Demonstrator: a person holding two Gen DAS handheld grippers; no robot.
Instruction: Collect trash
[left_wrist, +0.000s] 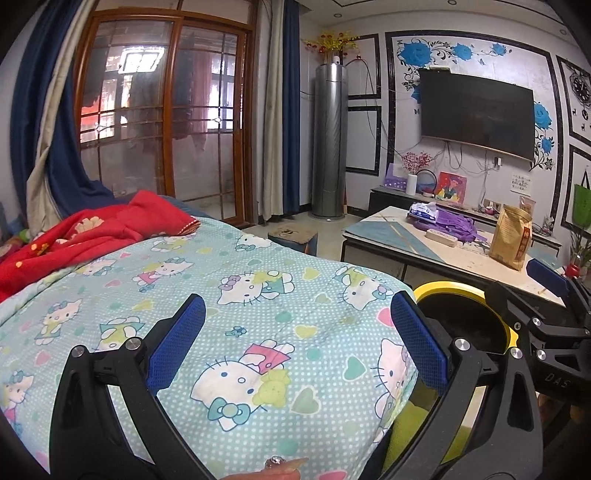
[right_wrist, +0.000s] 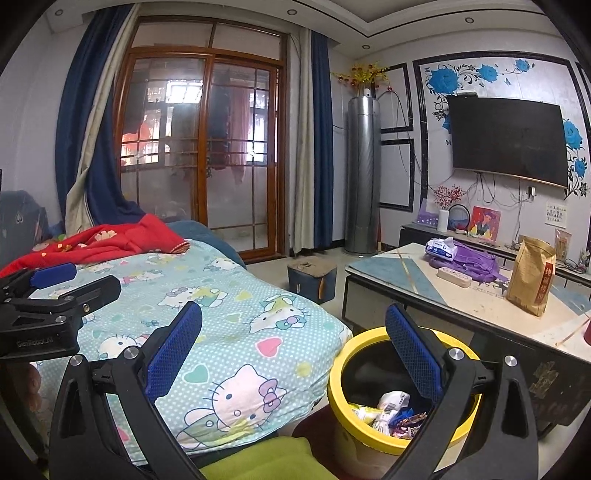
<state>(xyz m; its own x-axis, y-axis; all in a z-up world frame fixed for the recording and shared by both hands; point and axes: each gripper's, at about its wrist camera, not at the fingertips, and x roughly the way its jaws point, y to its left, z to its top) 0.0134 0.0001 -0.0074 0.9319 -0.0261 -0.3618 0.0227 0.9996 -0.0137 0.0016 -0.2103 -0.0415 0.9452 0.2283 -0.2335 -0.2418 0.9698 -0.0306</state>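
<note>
Now, from left to right:

Bed: you hold both tools above its cartoon-cat cover; I can see no trash lying on it.

Left hand-held gripper: its blue pads stand wide apart and hold nothing; it hangs over the bed edge.

Right hand-held gripper: also spread apart and empty; its right finger is above the mouth of the bin, its left finger above the bed.

Yellow bin: it stands on the floor between the bed and the bench, and wrappers already lie inside. So the trash you can see is in the bin.

Bench: it carries a tissue pack, a purple bag, a brown paper bag and small crumbs. I cannot tell which of these is trash.

Risk: if you reach to the bench, you may take a useful thing by mistake, because nothing marks it as trash.

Risk: the two tools are near each other, so a quick turn can knock them together or tip the bin.
</note>
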